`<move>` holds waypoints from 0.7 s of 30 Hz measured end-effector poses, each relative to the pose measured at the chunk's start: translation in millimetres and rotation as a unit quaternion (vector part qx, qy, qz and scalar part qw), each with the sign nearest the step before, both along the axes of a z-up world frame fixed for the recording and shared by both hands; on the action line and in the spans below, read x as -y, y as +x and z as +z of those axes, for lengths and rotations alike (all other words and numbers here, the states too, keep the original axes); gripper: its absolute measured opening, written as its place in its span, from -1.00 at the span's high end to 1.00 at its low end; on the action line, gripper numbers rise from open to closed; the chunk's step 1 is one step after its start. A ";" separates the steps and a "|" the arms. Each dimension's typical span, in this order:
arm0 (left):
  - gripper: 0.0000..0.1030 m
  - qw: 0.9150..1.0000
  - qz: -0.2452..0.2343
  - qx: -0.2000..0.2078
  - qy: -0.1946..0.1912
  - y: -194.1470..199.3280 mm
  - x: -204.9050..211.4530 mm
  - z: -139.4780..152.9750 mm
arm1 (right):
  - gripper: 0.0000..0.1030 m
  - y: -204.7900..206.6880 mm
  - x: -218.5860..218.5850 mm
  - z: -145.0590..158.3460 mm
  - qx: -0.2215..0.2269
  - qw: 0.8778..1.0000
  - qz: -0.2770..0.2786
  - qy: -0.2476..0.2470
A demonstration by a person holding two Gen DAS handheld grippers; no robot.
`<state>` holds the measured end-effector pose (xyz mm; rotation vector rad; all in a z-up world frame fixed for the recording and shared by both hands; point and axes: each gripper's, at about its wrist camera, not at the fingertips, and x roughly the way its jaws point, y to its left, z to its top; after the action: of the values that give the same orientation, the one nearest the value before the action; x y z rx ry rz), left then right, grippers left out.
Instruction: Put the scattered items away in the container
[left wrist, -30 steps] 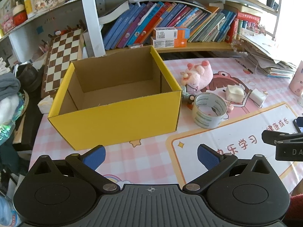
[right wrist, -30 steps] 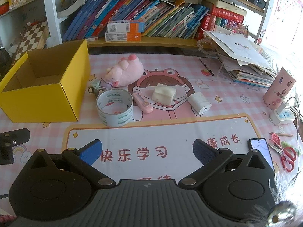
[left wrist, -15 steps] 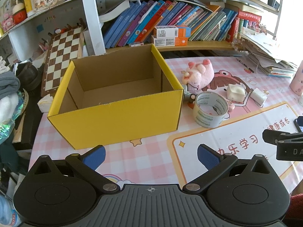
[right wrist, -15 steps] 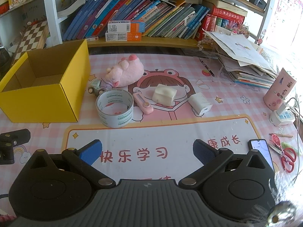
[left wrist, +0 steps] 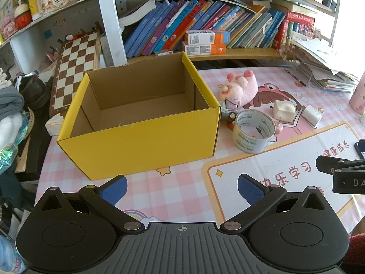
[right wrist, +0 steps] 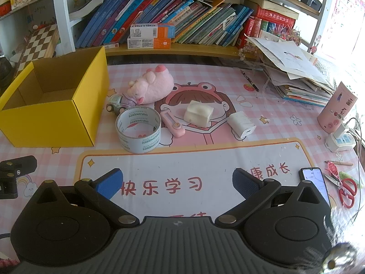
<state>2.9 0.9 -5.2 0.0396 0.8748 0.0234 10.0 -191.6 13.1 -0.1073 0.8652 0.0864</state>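
Observation:
An open yellow cardboard box [left wrist: 141,141] [right wrist: 45,123] stands empty on the pink checked table. Right of it lie a pink plush pig [right wrist: 151,86] [left wrist: 239,86], a small toy car [right wrist: 116,105], a roll of clear tape [right wrist: 138,130] [left wrist: 253,132], a pink utility knife [right wrist: 172,123], a white sponge block [right wrist: 198,113] [left wrist: 284,111] and a white charger [right wrist: 241,124] [left wrist: 311,115]. My left gripper [left wrist: 182,188] is open and empty, in front of the box. My right gripper [right wrist: 176,182] is open and empty, over the white mat, short of the tape.
A bookshelf [right wrist: 182,22] with books runs along the back. A paper stack [right wrist: 294,77] and pink canister [right wrist: 337,107] sit at the right, with a phone [right wrist: 313,182] and red scissors [right wrist: 346,189] nearby. A chessboard [left wrist: 73,73] leans at the left.
The left view has shifted slightly, so the box and tape sit a little higher and further right in it. The right gripper has barely moved. Both stay open.

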 end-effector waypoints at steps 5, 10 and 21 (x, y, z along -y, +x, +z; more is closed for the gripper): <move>-1.00 1.000 0.001 -0.001 0.000 -0.1 -0.1 -0.4 | -1.00 0.4 -0.7 -0.4 -0.001 1.000 0.003 -0.001; -1.00 1.000 0.001 -0.002 0.000 0.9 -0.2 -0.6 | -1.00 2.0 -1.9 -0.7 -0.002 1.000 0.005 -0.003; -1.00 1.000 0.001 -0.004 0.001 3.1 -0.1 -1.5 | -1.00 5.2 -2.9 -1.6 -0.004 1.000 0.005 -0.003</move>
<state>6.0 1.0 -6.7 0.0401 0.8837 0.0252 15.1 -188.7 11.5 -0.1178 0.8738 0.0938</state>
